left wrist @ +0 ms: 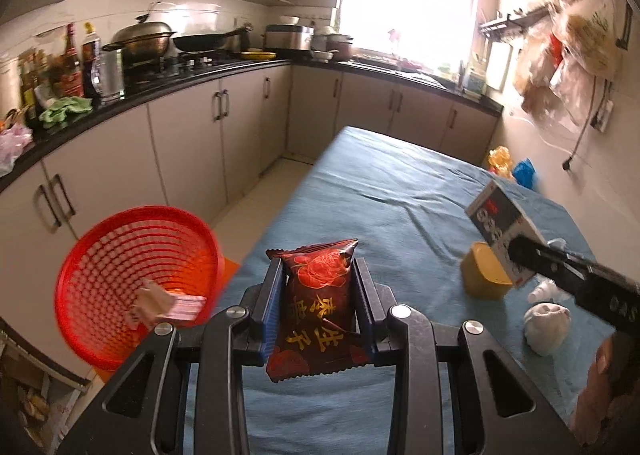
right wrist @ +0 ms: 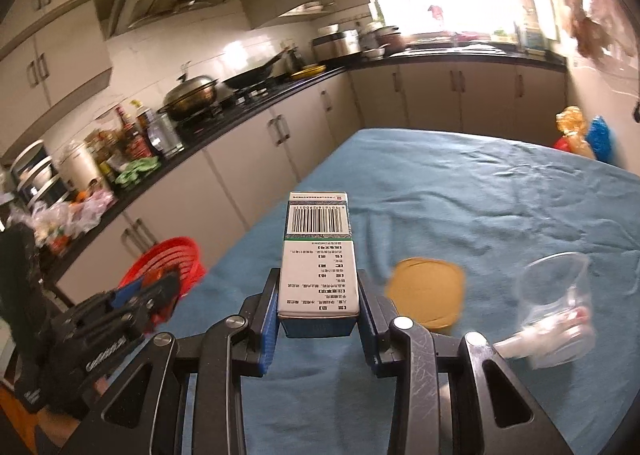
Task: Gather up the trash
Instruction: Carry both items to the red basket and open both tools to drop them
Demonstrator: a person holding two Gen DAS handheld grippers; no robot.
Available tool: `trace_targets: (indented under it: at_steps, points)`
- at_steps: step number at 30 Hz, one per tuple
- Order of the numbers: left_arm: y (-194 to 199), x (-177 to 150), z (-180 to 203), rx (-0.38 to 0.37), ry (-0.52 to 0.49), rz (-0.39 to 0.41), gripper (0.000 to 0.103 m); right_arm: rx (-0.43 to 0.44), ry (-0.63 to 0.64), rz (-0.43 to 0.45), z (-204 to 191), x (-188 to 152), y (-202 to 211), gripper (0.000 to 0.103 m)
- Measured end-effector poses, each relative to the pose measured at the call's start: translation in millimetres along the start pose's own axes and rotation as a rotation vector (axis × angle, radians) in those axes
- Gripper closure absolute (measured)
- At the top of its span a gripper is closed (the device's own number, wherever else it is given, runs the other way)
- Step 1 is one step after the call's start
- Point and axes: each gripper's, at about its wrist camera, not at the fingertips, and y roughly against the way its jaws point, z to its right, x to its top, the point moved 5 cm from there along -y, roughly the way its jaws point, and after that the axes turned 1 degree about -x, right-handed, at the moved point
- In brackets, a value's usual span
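My left gripper (left wrist: 318, 267) is shut on a dark red snack packet (left wrist: 320, 307) with gold characters, held above the blue-covered table (left wrist: 380, 191) near its left edge. The red mesh basket (left wrist: 136, 287) stands off the table's left side and holds a small pinkish box (left wrist: 160, 305). My right gripper (right wrist: 318, 279) is shut on a white and green carton (right wrist: 318, 255) with a barcode; it shows in the left wrist view (left wrist: 502, 231) raised above the table. The left gripper with its packet shows blurred in the right wrist view (right wrist: 132, 303), in front of the basket (right wrist: 168, 267).
On the table lie a yellow tub (left wrist: 484, 271) (right wrist: 428, 295), a crumpled white wad (left wrist: 546, 327) and a clear plastic cup (right wrist: 560, 307) on its side. Kitchen counter and cabinets (left wrist: 180, 127) run along the left. Coloured bags (left wrist: 512, 167) sit at the far right.
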Motion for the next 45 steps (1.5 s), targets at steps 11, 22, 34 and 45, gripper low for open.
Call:
trace_targets:
  at_steps: [11, 22, 34, 45]
  points:
    - [13.5, 2.2, -81.4, 0.056, 0.118, 0.022, 0.071, 0.062, 0.105, -0.051, -82.0, -6.7, -27.4, 0.066]
    - [12.8, -2.2, -148.7, 0.111, 0.194, 0.017, 0.071, 0.117, 0.161, -0.128, -144.0, -11.8, -71.3, 0.066]
    - [-1.8, -11.0, -195.5, 0.124, 0.269, -0.025, 0.071, 0.175, 0.182, -0.191, -189.6, -13.2, -111.0, 0.066]
    - [-18.7, -18.8, -207.5, 0.124, 0.271, -0.057, 0.071, 0.2, 0.151, -0.266, -200.9, -16.2, -151.2, 0.066]
